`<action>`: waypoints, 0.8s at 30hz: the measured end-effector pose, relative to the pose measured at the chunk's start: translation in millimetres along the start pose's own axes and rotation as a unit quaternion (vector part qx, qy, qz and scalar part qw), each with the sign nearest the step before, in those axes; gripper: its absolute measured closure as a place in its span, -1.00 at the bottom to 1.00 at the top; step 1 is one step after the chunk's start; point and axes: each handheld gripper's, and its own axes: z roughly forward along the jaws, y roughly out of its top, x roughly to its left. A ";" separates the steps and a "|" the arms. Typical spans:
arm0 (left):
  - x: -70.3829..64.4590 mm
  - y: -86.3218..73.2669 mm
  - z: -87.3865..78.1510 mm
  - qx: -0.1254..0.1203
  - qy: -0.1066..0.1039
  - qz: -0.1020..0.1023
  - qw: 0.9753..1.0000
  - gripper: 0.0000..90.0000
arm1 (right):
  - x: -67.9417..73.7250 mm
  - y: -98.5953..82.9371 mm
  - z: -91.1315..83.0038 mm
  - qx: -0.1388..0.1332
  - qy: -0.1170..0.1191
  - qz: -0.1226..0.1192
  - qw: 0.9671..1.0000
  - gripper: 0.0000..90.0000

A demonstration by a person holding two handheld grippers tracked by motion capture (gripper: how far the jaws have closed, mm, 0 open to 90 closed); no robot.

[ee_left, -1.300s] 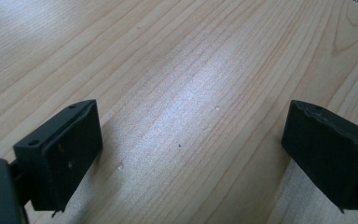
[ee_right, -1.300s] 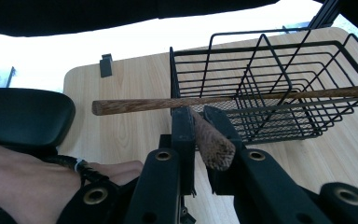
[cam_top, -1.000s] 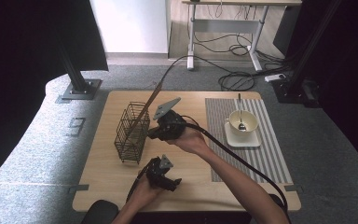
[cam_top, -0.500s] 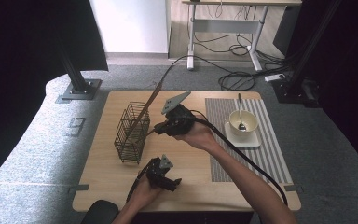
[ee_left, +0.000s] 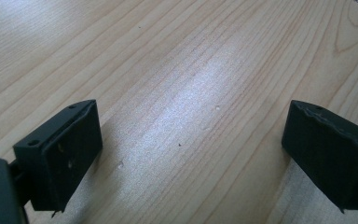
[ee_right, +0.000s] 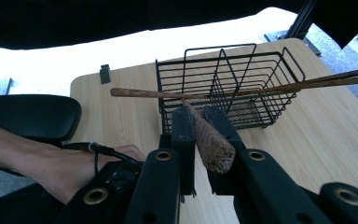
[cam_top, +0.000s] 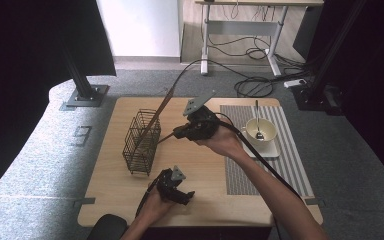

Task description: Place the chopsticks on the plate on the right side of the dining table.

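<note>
A black wire basket (cam_top: 142, 143) stands on the left half of the wooden table (cam_top: 200, 175). Long brown chopsticks (cam_top: 162, 107) lean out of it toward the far side. My right gripper (cam_top: 178, 133) hovers just right of the basket, shut on a short wooden stick (cam_top: 165, 137) whose tip points at the basket. In the right gripper view the stick (ee_right: 210, 142) sits between the closed jaws of the right gripper (ee_right: 198, 114), with the basket (ee_right: 242, 95) and the chopsticks (ee_right: 279, 87) beyond. My left gripper (cam_top: 188, 195) rests near the front edge, open over bare wood (ee_left: 191, 154).
A white bowl (cam_top: 260, 131) holding a spoon (cam_top: 257, 120) sits on a saucer on a striped placemat (cam_top: 280, 165) at the table's right. A dark chair back (ee_right: 28, 114) lies at the near edge.
My right gripper, still holding the stick, has drifted right and slightly away from the basket. The left gripper has stayed where it was.
</note>
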 end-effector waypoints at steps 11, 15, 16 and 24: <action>-0.1 -0.1 0.0 0.000 0.000 -0.001 1.000 -0.90 | -3.8 -0.4 -23.8 -0.016 -0.012 0.008 1.000 0.82; -0.2 0.0 0.0 0.000 0.000 -0.001 1.000 -0.90 | -5.4 -1.7 -33.5 -0.021 -0.018 0.011 1.000 0.82; -0.2 0.0 0.0 0.000 0.000 -0.001 1.000 -0.90 | -5.6 -2.0 -35.9 -0.023 -0.019 0.013 0.999 0.82; -0.1 -0.1 -0.2 -0.001 0.000 -0.001 1.000 -0.89 | -6.9 -7.2 -54.1 -0.030 -0.029 0.017 0.999 0.82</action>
